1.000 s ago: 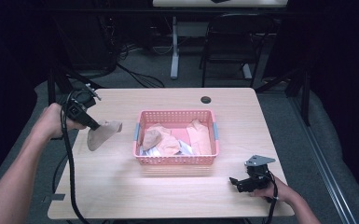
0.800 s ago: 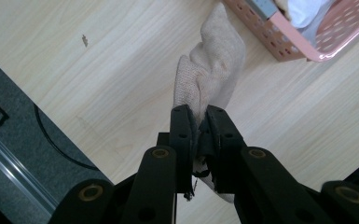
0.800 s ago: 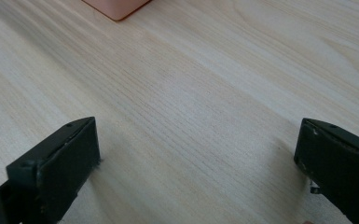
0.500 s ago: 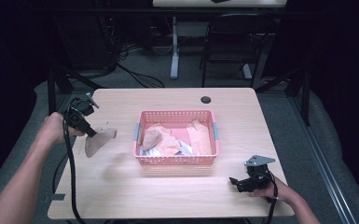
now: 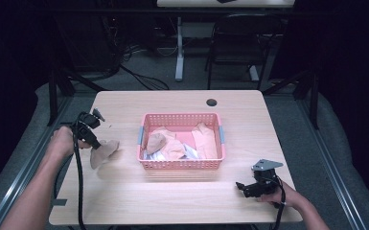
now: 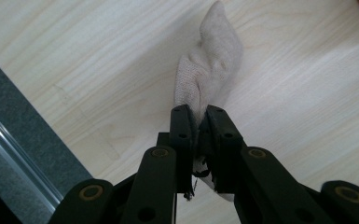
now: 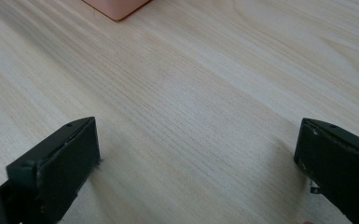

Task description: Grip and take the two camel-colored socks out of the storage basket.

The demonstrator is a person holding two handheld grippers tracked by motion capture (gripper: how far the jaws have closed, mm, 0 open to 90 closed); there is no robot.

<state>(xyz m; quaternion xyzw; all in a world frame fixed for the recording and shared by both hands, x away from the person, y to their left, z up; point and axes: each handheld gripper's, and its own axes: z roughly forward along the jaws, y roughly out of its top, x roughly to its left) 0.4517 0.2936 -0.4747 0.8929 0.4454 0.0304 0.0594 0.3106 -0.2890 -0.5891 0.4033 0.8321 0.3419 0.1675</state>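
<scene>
Left gripper (image 5: 95, 142) clamped on beige knit sock (image 6: 210, 74), sock draped on light wood table (image 5: 172, 201) left of pink plastic basket (image 5: 182, 165). We see right gripper (image 5: 243, 188) jaws wide apart, low over table's near-right corner.

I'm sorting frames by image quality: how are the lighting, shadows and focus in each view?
High view: the table is evenly lit, the room behind falls into darkness, and the basket throws a soft shadow forward. Left gripper view: the sock is sharp, while the near fingers are dark. Right gripper view: the wood grain is crisp, with faint shadows beside the open fingers.
</scene>
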